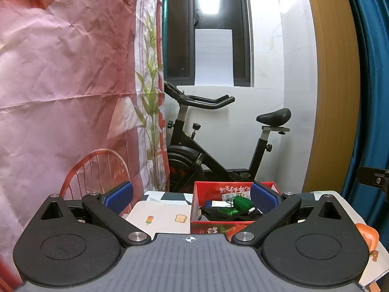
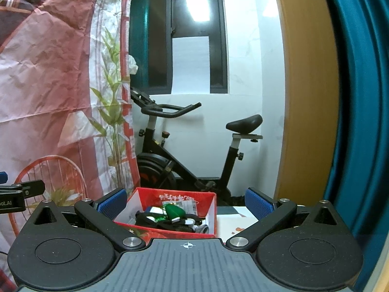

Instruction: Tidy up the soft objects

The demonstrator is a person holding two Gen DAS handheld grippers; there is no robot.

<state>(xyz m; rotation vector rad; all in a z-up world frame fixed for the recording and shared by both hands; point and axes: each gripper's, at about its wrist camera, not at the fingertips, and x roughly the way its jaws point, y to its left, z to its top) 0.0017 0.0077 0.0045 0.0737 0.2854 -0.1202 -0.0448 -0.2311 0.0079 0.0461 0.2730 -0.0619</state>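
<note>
- left wrist view: my left gripper point(image 1: 192, 198) hangs level with its blue pads spread wide and nothing between them, facing the red cardboard box point(image 1: 233, 227) on the table point(image 1: 350, 209).
- right wrist view: my right gripper point(image 2: 186, 202) is likewise spread apart and empty, looking over the near wall of the same box.
- the soft things sit jumbled inside the box: a green pouch-like item point(image 2: 173, 210) on top of tangled black straps point(image 2: 155, 220); finer detail i cannot make out.
- i judge the step in hand is the first reach. i'd tip one gripper down over the box rim, take the green item since it lies uppermost, and pinch its middle so the straps underneath don't drag along.
- the exercise bike point(image 1: 218, 146) beyond stays well apart from my path.
</note>
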